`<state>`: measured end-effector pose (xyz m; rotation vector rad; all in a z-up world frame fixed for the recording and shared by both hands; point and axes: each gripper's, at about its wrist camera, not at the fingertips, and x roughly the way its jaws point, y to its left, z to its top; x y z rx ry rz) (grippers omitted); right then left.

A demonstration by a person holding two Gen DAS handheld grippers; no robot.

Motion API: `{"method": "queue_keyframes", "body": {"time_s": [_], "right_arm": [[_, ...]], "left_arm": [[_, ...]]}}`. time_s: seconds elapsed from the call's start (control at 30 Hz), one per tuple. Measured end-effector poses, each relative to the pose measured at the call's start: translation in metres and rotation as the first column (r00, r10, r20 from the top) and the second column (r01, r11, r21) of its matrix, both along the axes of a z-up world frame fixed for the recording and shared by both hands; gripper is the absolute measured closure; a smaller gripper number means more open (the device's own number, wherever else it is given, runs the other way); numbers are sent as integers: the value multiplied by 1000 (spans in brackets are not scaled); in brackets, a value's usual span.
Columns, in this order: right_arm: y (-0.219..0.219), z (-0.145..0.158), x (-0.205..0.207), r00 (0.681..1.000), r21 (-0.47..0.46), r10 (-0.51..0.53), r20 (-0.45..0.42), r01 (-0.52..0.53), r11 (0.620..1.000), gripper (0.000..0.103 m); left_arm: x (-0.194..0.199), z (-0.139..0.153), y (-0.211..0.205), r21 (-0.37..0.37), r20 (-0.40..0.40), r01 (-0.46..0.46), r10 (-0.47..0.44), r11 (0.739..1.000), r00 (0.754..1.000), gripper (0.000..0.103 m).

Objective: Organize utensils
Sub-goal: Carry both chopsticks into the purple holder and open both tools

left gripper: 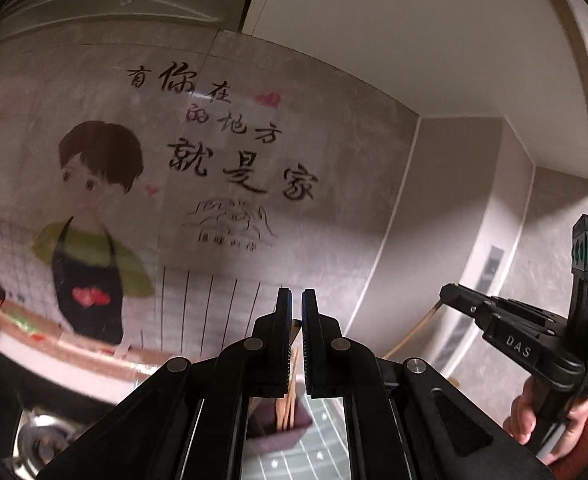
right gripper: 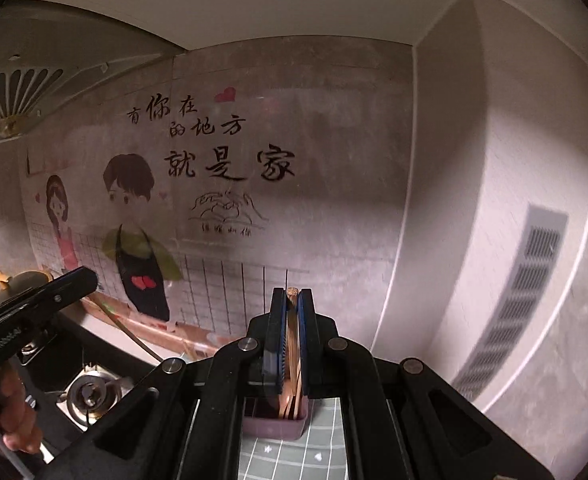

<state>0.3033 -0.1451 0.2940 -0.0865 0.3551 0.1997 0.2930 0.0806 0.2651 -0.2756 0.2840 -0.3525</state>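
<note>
while each tool is raised before the wall, left tool (left gripper: 296, 300) and right tool (right gripper: 292, 300) pinch 1 chopstick (right gripper: 291, 332) apiece (both nearly closed).

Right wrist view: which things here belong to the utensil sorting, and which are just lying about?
Belongs to the job:
- wooden chopstick clamped in the right gripper
- second chopstick in the left gripper
- purple holder with more chopsticks

Lying about:
- stove burner
- checked mat
- cartoon wall sticker
</note>
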Motion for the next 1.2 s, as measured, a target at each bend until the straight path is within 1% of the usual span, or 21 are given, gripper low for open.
{"method": "queue_keyframes", "body": {"time_s": [0.07,0.13,0.3,0.37,0.47,0.53,0.63,0.73,0.8,0.83,0.97,1.2], "right_arm": [[5,2,15,1000,-17,-6,-5,6,1000,98],[9,-4,31,999,-20,2,-33,-2,1000,98],[16,-36,67,994,-29,10,-112,-13,1000,98],[18,-54,84,988,-38,7,-155,-13,999,98],[19,-75,105,979,-37,6,-203,-14,999,98],[18,-89,118,971,-31,9,-240,-18,999,98],[18,-105,132,962,-32,9,-271,-19,999,98],[19,-119,144,950,-23,18,-311,-26,999,98],[19,-127,149,943,-20,21,-331,-29,999,98],[20,-132,152,940,-22,21,-341,-30,999,98],[21,-151,162,923,-13,26,-383,-33,999,98],[20,-186,181,888,2,26,-460,-28,1000,98]], "left_arm": [[21,-2,-2,-7,-13,9,-9,1000,1000,98],[40,-9,-5,-17,-32,18,-18,1000,999,99],[79,-45,-11,-31,-104,37,-40,999,994,99],[89,-58,-12,-41,-127,40,-45,998,991,99],[106,-78,-11,-74,-178,54,-66,996,982,100],[115,-88,-10,-90,-201,60,-78,994,976,100],[124,-99,-10,-101,-223,61,-83,993,971,100],[134,-111,-9,-139,-259,67,-102,988,960,100],[138,-119,-10,-150,-279,71,-111,986,954,101],[139,-121,-12,-147,-285,72,-112,987,952,103],[145,-138,-15,-124,-315,64,-101,990,944,103],[158,-176,-21,-108,-397,60,-98,992,913,102]]}}
